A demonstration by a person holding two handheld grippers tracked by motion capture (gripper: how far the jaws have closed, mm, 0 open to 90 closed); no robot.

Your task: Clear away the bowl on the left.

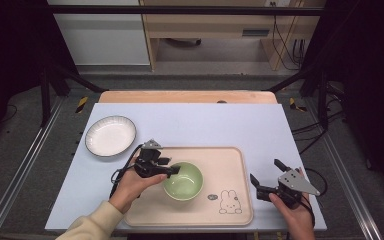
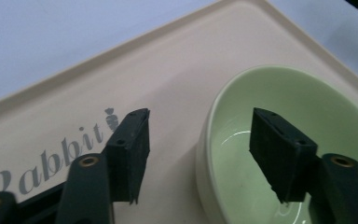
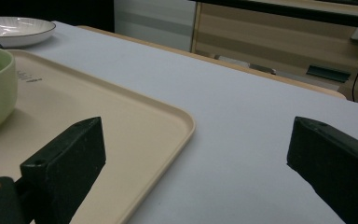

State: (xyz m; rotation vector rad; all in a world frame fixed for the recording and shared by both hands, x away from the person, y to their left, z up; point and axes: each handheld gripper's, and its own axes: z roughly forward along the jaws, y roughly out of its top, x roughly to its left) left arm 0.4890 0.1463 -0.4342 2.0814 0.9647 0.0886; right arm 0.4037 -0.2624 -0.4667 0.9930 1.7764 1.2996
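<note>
Jaws of our left gripper [image 1: 172,170] straddle the green bowl's [image 1: 184,182] rim at centre frame, unclosed; our right gripper [image 1: 266,178] gapes wide, lower right.

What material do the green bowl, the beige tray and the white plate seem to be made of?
Green bowl: probably glazed ceramic; thick rim and glossy reflections inside. Beige tray: likely matte plastic; rounded moulded rim, printed rabbit and lettering, dull sheen. White plate: probably glazed ceramic or porcelain; shiny surface and a thin dark rim line. Melamine cannot be excluded for either dish.
</note>
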